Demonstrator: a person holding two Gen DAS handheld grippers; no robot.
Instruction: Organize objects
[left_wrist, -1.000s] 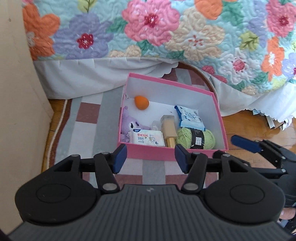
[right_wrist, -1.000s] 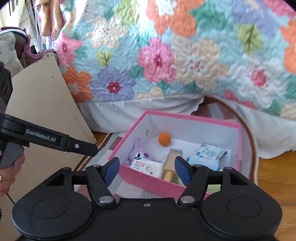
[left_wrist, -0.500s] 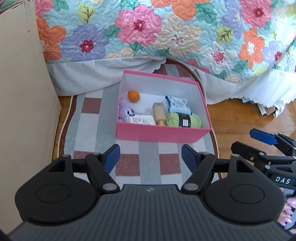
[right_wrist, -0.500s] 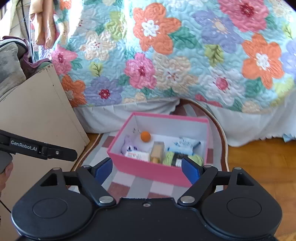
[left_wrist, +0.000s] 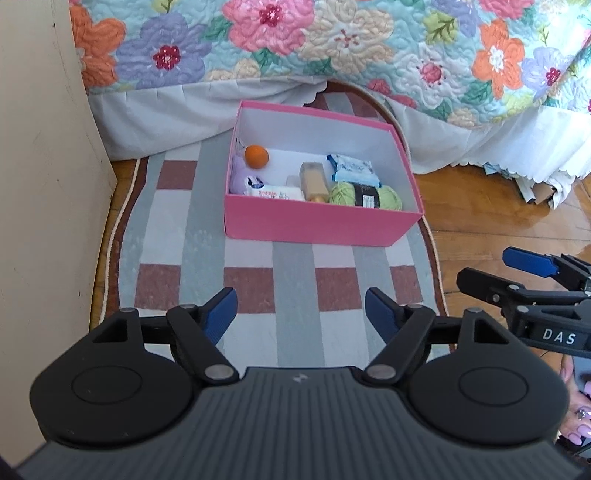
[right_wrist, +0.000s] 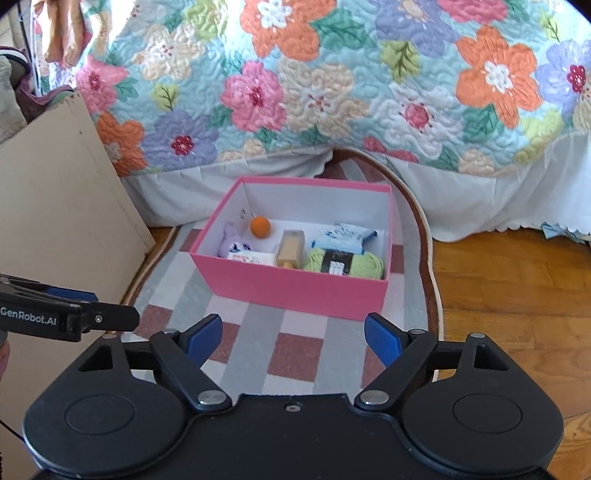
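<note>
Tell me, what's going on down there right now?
Left tool open, empty. Right tool open, empty. Pink box on rug, holding yarn, orange ball, packets. Nothing in the way.

I've pulled both grippers back from the pink box (left_wrist: 321, 225) vs 1 s ago; it sat just past the left gripper (left_wrist: 300, 310) tips then, now well apart w/ checked rug (left_wrist: 295, 288) showing between; jaws on left gripper spread wider than before; right gripper (right_wrist: 293, 334) same, jaws wider, box farther off; more wood floor (right_wrist: 517, 295) in view at right.
</note>
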